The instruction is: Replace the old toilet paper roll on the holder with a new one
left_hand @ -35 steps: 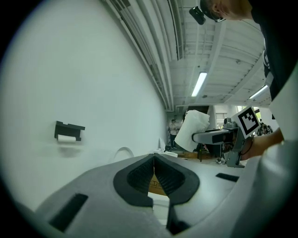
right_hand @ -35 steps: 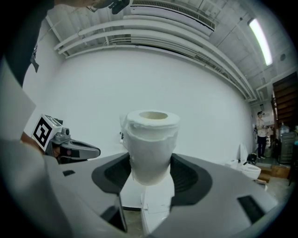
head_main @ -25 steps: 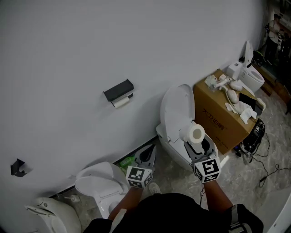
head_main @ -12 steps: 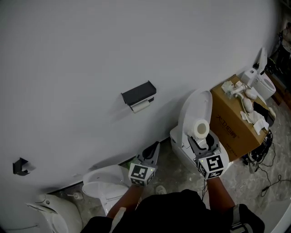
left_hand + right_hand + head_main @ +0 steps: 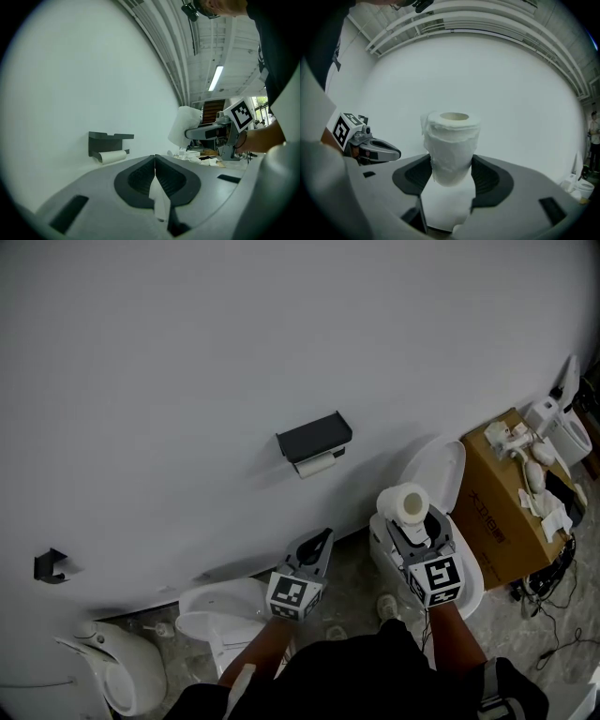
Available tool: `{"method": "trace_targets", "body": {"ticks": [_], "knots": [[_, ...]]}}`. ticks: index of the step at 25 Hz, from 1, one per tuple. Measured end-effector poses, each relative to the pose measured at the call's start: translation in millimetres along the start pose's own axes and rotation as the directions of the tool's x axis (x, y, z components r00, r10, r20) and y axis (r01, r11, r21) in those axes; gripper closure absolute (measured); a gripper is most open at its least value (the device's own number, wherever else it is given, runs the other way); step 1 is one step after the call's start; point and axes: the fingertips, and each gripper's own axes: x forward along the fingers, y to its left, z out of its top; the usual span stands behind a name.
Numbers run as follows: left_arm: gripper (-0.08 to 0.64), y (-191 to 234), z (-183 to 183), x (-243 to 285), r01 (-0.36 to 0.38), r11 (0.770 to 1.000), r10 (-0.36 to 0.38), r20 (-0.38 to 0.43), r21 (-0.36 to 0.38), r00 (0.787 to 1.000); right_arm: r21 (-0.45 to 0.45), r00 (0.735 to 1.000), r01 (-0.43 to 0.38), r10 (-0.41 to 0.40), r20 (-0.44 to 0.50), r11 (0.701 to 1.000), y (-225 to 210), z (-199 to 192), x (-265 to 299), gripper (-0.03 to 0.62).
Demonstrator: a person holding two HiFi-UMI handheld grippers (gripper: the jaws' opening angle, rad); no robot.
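A dark holder (image 5: 314, 437) hangs on the white wall with the thin old roll (image 5: 317, 465) under its shelf. The left gripper view shows the same holder (image 5: 108, 140) and old roll (image 5: 111, 157) ahead to the left. My right gripper (image 5: 410, 517) is shut on the new white roll (image 5: 403, 504), which stands upright between its jaws (image 5: 451, 145). It is right of and below the holder, well apart from it. My left gripper (image 5: 319, 545) is shut with nothing in it, its jaws meeting at the tip (image 5: 155, 161), and points level toward the wall below the holder.
A white toilet with raised lid (image 5: 441, 474) stands just behind the right gripper. A cardboard box (image 5: 506, 484) with white parts on top is at the right. More toilets (image 5: 220, 615) sit on the floor at lower left. A small black bracket (image 5: 49, 566) is on the wall at far left.
Both grippers have moved sideways along the wall toward the holder, which now sits nearer the middle of the head view. The new roll stays in the right gripper; the left stays shut.
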Motion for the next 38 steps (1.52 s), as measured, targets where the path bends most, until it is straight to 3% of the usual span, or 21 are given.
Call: {"method": "trace_targets", "body": {"ticks": [13, 19, 22, 25, 27, 31, 33, 35, 38], "knots": [[0.552, 39.4, 3.8, 54.2, -0.184, 0.978, 0.191, -0.063, 0.097, 0.98, 0.026, 0.98, -0.199, 0.199, 0.018, 0.98, -32.7, -5.8, 72.0, 0.336], [0.547, 57.5, -2.3, 72.3, -0.278, 0.946, 0.302, -0.143, 0.17, 0.942, 0.043, 0.964, -0.265, 0.265, 0.018, 0.963, -45.1, -11.7, 92.4, 0.336], [0.466, 67.2, -5.5, 78.4, -0.313, 0.913, 0.361, -0.164, 0.26, 0.918, 0.049, 0.957, -0.292, 0.291, 0.018, 0.955, -49.0, -14.5, 100.7, 0.336], [0.442, 75.8, -5.0, 83.5, -0.346, 0.857, 0.434, -0.17, 0.382, 0.885, 0.037, 0.945, -0.326, 0.326, 0.012, 0.945, -49.7, -19.3, 105.7, 0.336], [0.426, 81.8, -5.1, 87.3, -0.354, 0.8, 0.482, -0.167, 0.485, 0.86, 0.024, 0.938, -0.347, 0.346, 0.009, 0.938, -50.0, -24.0, 108.6, 0.336], [0.391, 92.0, -9.7, 101.8, -0.272, 0.61, 0.563, -0.166, 0.744, 0.809, 0.007, 0.922, -0.388, 0.388, 0.01, 0.922, -46.4, -27.9, 115.0, 0.336], [0.379, 94.0, -14.1, 110.5, -0.217, 0.535, 0.586, -0.173, 0.816, 0.792, 0.005, 0.916, -0.402, 0.402, 0.008, 0.916, -46.6, -30.4, 117.0, 0.336], [0.376, 96.3, -16.9, 117.6, -0.177, 0.484, 0.606, -0.182, 0.857, 0.775, 0.007, 0.912, -0.41, 0.41, 0.008, 0.912, -48.3, -32.2, 119.6, 0.336], [0.373, 105.1, -20.9, 123.7, -0.124, 0.43, 0.636, -0.203, 0.894, 0.744, 0.015, 0.907, -0.422, 0.421, 0.011, 0.907, -48.0, -31.2, 124.8, 0.336]]}}
